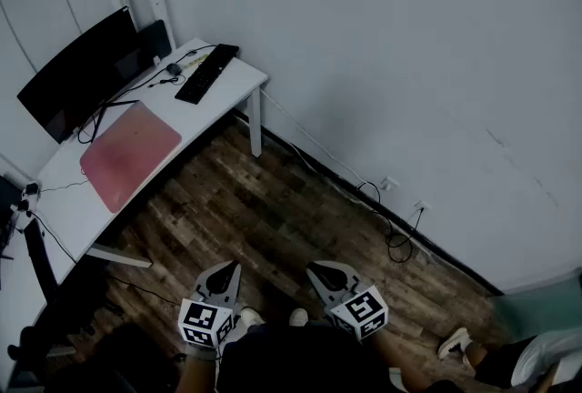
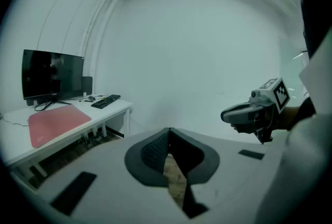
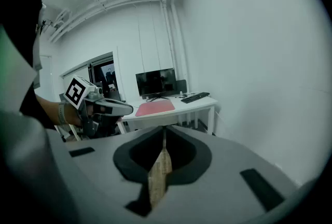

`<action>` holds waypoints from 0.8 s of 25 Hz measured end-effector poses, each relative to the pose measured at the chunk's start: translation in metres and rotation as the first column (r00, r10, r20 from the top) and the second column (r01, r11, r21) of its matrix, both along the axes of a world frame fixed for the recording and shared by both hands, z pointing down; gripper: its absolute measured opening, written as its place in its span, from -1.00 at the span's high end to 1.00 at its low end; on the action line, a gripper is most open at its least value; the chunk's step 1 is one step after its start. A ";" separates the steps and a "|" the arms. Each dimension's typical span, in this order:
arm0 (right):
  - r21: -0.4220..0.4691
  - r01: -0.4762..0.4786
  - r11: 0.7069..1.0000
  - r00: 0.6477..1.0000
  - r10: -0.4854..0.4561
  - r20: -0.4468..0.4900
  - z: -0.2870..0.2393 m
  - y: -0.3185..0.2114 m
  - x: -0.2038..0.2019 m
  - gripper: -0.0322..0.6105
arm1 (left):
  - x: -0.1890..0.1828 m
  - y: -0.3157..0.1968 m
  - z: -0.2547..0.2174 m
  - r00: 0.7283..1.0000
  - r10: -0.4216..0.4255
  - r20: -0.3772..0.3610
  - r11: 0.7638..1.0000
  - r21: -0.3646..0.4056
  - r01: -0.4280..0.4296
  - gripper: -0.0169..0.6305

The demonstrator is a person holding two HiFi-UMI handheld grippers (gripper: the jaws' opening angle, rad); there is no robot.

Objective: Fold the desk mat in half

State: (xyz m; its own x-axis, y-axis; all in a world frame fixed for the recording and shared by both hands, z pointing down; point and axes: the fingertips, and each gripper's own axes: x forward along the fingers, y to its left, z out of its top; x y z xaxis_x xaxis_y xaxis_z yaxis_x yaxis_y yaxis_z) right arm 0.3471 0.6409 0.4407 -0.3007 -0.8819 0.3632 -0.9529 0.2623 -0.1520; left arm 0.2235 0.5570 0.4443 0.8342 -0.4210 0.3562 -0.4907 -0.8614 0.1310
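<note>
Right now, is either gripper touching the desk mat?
No, the left gripper and right gripper hang over the wood floor, apart from the desk where the pink desk mat lies flat and unfolded.

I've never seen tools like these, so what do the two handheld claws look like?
Both are alike: the left claw and right claw have pale grey, wedge-shaped bodies with dark padded tips that taper to a point. Each carries a white cube printed with black square markers.
</note>
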 end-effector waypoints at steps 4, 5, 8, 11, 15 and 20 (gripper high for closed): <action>-0.005 0.030 1.000 0.999 -0.030 -0.014 0.001 -0.014 -0.028 0.81 | -0.027 -0.012 0.003 1.000 -0.013 -0.008 1.000 -0.006 0.013 0.92; -0.008 0.040 0.999 0.999 -0.040 -0.017 0.002 -0.018 -0.034 0.81 | -0.034 -0.015 0.004 1.000 -0.017 -0.005 1.000 -0.007 0.017 0.92; -0.016 0.066 0.998 0.998 -0.066 -0.021 0.002 -0.032 -0.055 0.81 | -0.055 -0.027 0.005 0.999 -0.035 0.002 0.999 -0.012 0.035 0.92; -0.020 0.072 0.997 0.997 -0.072 -0.023 0.003 -0.051 -0.077 0.81 | -0.083 -0.041 0.007 0.998 -0.061 -0.004 0.998 -0.012 0.061 0.92; -0.039 0.072 0.997 0.997 -0.072 0.010 0.005 -0.086 -0.111 0.81 | -0.131 -0.063 0.016 0.996 -0.089 0.002 0.996 -0.017 0.089 0.92; -0.056 0.127 0.990 0.990 -0.130 -0.054 0.000 -0.123 -0.153 0.81 | -0.182 -0.085 0.028 0.992 -0.126 -0.010 0.992 -0.024 0.126 0.92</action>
State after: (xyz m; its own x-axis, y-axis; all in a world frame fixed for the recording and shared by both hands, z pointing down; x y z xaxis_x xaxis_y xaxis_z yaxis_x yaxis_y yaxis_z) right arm 0.1946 0.5179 0.4409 -0.3877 -0.8165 0.4278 -0.9194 0.3762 -0.1153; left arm 0.0414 0.4720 0.4721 0.7790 -0.5150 0.3576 -0.5937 -0.7894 0.1563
